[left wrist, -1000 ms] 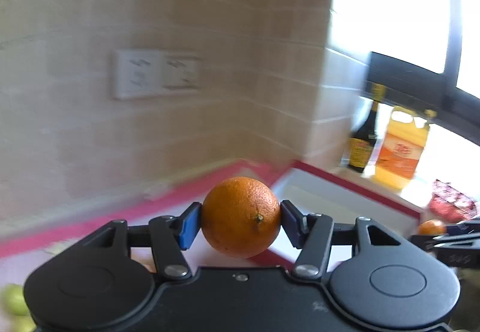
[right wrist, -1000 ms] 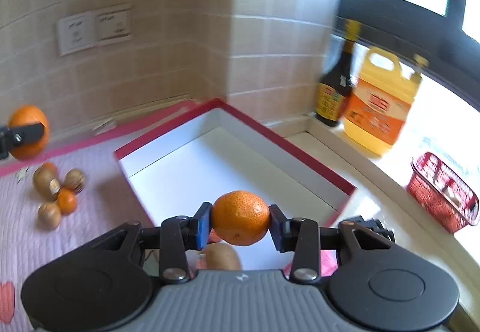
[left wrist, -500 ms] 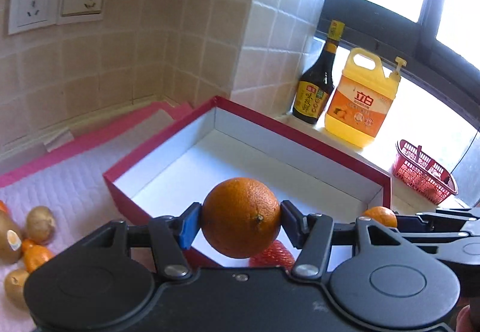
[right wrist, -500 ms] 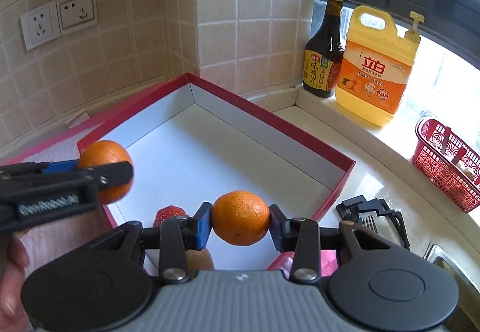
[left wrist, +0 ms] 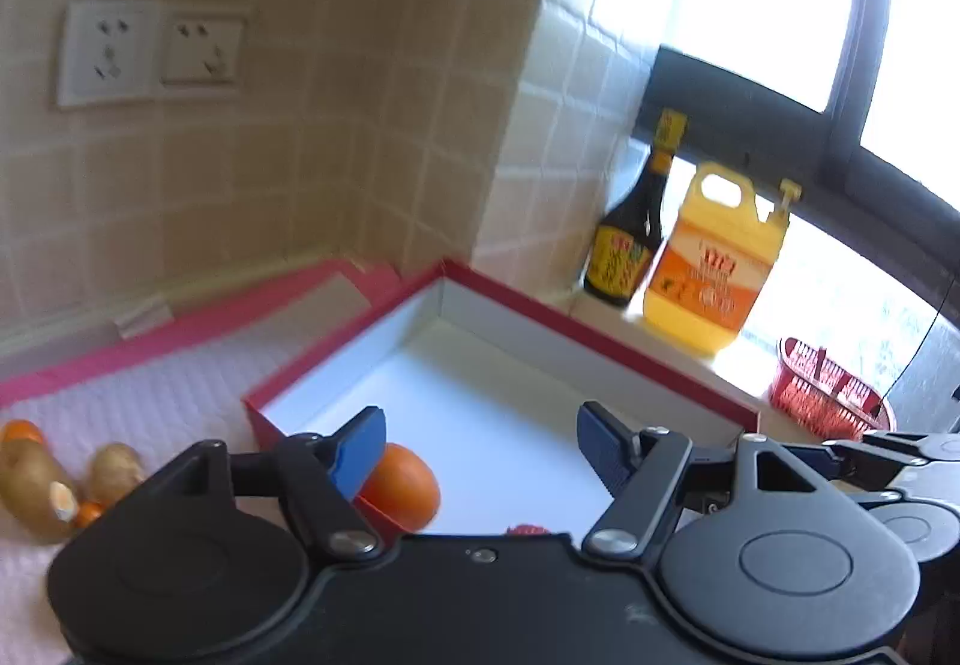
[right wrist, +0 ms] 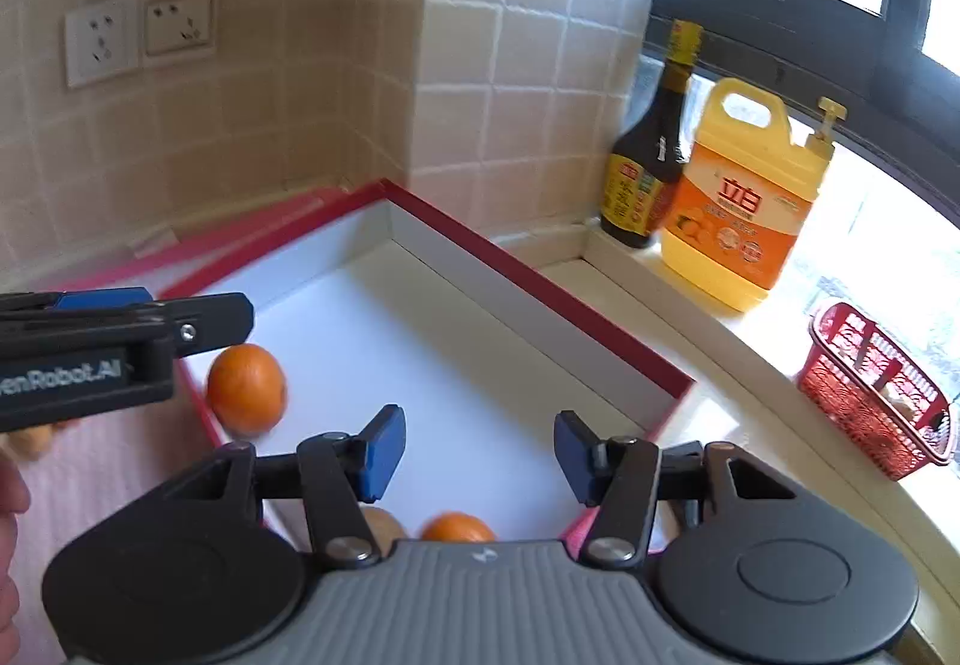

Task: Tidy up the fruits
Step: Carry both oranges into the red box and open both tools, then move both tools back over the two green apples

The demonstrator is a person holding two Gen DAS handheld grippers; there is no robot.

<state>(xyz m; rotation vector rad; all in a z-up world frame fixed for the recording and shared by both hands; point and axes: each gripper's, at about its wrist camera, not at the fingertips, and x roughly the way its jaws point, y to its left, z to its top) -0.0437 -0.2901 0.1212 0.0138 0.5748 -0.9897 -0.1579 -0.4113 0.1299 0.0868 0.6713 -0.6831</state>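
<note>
From my left wrist camera, the left gripper [left wrist: 480, 446] has its fingers spread wide apart with nothing between them. The orange [left wrist: 401, 488] sits below, just inside the near-left wall of the red box [left wrist: 588, 338], partly hidden behind the blue left pad [left wrist: 359, 449]. I read that as a drop right at the edge, the shortest way into the box from the mat side. A bit of something red [left wrist: 527, 530] peeks over the gripper body; likely a strawberry, but I cannot tell. On the pink mat [left wrist: 150, 401] to the left lie kiwis [left wrist: 36, 479] and a small orange fruit [left wrist: 21, 431], not yet sorted. The view is motion-blurred.

From my right wrist camera, the right gripper [right wrist: 477, 446] is likewise wide apart and empty, held over the near end of the box [right wrist: 540, 293]. A mandarin [right wrist: 457, 527] lies on the white floor right under it, beside a kiwi [right wrist: 381, 527], both partly cut off by the gripper body. So the mandarin is in the box, close to where it would fall from these fingers. The orange [right wrist: 247, 389] shows blurred against the left wall, below the left gripper [right wrist: 120, 341]; it may be rolling.

Both fruits are in; I judge the mat fruits come next.
</note>
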